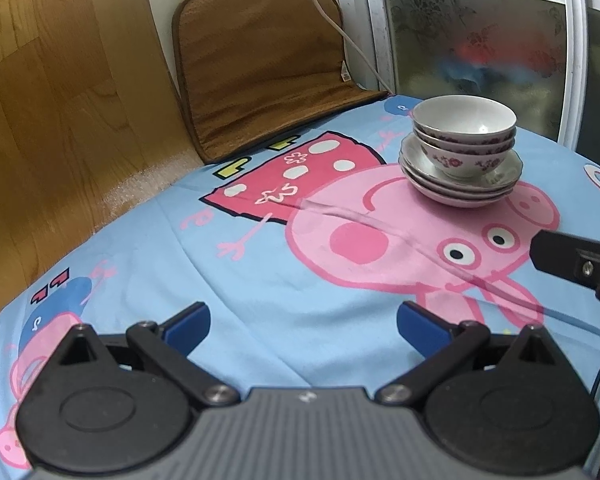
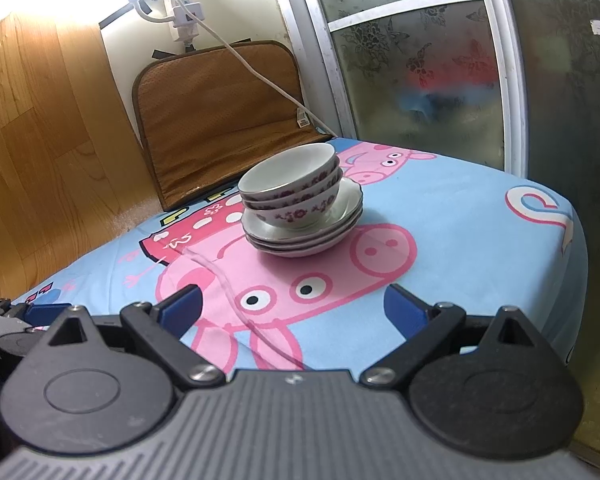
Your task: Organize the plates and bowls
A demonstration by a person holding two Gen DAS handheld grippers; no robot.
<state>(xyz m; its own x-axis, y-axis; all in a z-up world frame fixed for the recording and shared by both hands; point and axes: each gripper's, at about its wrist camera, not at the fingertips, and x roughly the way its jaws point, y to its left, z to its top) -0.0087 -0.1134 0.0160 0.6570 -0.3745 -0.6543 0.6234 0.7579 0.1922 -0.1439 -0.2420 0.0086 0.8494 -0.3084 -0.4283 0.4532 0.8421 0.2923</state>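
Three nested white bowls with purple flowers (image 1: 464,132) (image 2: 292,188) sit on a stack of white plates (image 1: 460,184) (image 2: 304,236), on the table with the blue cartoon-pig cloth (image 1: 260,280) (image 2: 460,232). My left gripper (image 1: 303,322) is open and empty, low over the cloth, well short and left of the stack. My right gripper (image 2: 293,307) is open and empty, near the table's front, short of the stack. The right gripper also shows at the right edge of the left wrist view (image 1: 572,264).
A brown cushion (image 1: 260,76) (image 2: 220,120) leans on the wall behind the table, with a white cable (image 2: 260,76) across it. A wooden panel (image 1: 60,120) stands at the left. A frosted glass sliding door (image 2: 420,60) is at the right.
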